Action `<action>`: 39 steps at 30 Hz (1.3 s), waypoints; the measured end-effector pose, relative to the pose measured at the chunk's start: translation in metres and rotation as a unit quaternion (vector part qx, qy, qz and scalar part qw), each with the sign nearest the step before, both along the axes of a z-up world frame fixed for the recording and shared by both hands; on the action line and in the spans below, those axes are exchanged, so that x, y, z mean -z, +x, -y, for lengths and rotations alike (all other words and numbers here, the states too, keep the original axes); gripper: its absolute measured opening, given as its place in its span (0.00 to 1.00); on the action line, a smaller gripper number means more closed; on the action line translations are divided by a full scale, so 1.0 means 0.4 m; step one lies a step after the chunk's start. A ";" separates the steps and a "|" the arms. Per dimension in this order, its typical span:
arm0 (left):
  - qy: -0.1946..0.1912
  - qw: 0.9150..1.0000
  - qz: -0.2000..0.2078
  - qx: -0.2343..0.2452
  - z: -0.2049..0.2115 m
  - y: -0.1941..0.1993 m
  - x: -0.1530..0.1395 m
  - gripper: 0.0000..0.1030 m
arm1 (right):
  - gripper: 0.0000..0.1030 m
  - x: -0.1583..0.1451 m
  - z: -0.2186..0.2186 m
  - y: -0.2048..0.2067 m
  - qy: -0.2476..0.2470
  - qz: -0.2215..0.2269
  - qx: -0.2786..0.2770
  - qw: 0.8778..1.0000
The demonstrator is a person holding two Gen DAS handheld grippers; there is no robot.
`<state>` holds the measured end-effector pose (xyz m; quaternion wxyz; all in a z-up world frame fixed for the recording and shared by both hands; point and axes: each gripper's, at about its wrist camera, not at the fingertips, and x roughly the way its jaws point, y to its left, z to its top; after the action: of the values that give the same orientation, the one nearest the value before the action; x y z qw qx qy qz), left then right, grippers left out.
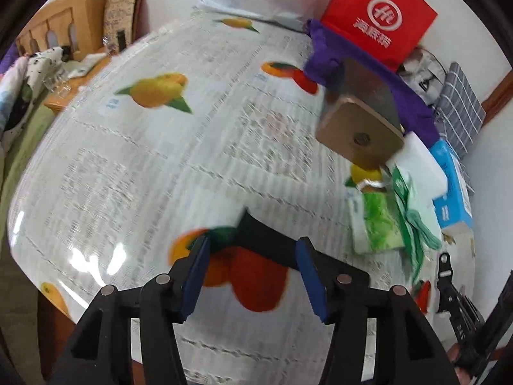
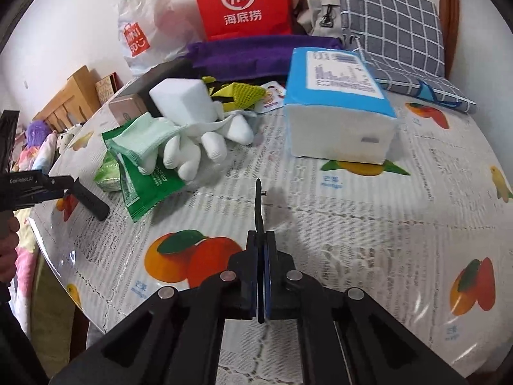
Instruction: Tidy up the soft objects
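**Right tool pinched flat, left spread; soft pile far left of bench**

Right tool point(image 2: 261, 276): pads pressed together on a thin black flat piece point(image 2: 258, 205) standing on edge. Open fruit-print bench point(image 2: 368, 231) ahead. Left tool point(image 1: 253, 276): spread, low near the bench edge, black object between its fingers. Beyond: white gloves point(image 2: 198, 147), mint cloth point(image 2: 141, 138), white sponge block point(image 2: 184, 99) heaped together; tissue pack point(image 2: 336, 122) apart, right.

Counter point(image 2: 320, 224) cover was glossy plastic over a fruit print, glare showing. Red bag point(image 2: 240, 3) looked like smooth paper. Purple cloth point(image 2: 256, 54) was matt fabric. Glove point(image 2: 198, 147) was soft white knit. Checked cushion point(image 2: 394, 32) was woven cloth. Green packet point(image 2: 150, 189) was shiny foil.
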<state>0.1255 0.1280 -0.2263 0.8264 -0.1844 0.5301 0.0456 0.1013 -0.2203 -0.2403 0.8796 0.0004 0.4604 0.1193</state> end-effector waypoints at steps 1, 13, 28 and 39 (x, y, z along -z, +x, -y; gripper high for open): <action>-0.001 1.000 -0.004 0.005 0.015 0.003 0.004 0.55 | 0.03 -0.003 0.007 -0.001 0.001 0.002 0.003 1.000; 0.134 0.991 -0.011 0.009 0.214 0.063 0.033 0.86 | 0.03 -0.008 0.076 -0.007 0.023 0.009 0.010 1.000; 0.116 0.992 -0.035 -0.025 0.169 0.006 0.012 0.48 | 0.03 0.017 0.088 -0.001 0.050 0.002 -0.007 0.999; 0.136 0.991 0.005 -0.004 0.230 0.026 0.022 0.37 | 0.03 0.017 0.098 0.001 0.048 0.000 -0.003 0.999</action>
<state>0.1359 0.0361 -0.2352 0.8461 -0.0732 0.5141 0.1198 0.1018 -0.2594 -0.2471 0.8782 0.0411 0.4545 0.1434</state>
